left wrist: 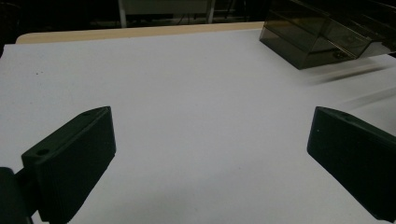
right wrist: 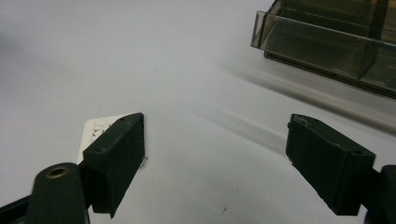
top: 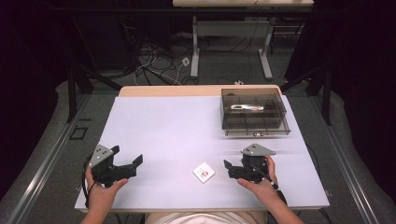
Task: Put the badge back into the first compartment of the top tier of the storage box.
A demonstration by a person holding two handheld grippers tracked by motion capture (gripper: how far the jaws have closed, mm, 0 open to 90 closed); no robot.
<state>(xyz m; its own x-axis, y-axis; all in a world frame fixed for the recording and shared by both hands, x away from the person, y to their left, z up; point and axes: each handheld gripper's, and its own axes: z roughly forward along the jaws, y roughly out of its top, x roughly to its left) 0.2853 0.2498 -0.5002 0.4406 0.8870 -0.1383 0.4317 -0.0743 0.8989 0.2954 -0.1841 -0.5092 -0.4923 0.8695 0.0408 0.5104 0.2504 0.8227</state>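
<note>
White desk up top with the left tool spread wide near the front-left edge, a small white card lying flat between them, the right tool also wide just beside it, and a smoky clear plastic organizer box at the back right.

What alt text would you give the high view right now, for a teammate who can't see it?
A person's two hands each hold an open gripper low over a white table: the left gripper near the left edge, the right gripper just right of a small white card lying flat. A smoky clear plastic organizer box sits at the far right.
</note>
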